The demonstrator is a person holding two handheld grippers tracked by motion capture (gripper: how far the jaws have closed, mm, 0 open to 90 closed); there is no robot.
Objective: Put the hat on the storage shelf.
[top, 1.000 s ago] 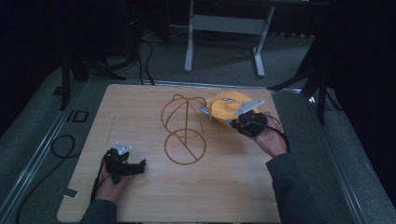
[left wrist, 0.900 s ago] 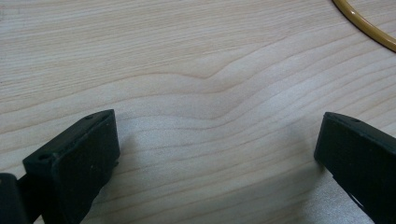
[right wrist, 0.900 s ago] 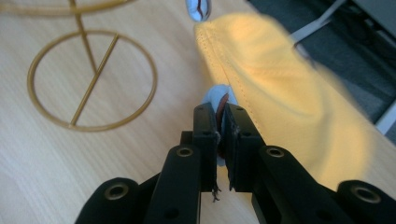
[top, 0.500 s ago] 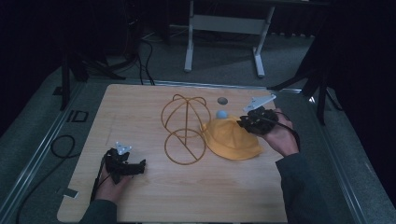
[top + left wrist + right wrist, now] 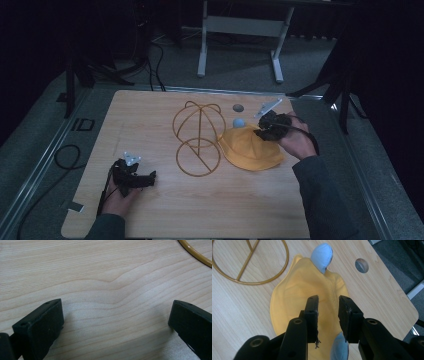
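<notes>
Yellow floppy fabric hat with blue ear-like tabs lies flat on the light wooden table, just at 3 o'clock of the gold wire hat stand, touching or nearly touching its ring base. Right gripper sits over the hat's 2 o'clock edge, jaws narrowly parted, cloth beneath them; can't tell if any is pinched. Hat's long axis runs away from that gripper toward one blue tab. Left gripper rests at 8 o'clock of the stand, jaws wide, nothing in them, well apart from the hat. Right hand is clearly nearer.
</notes>
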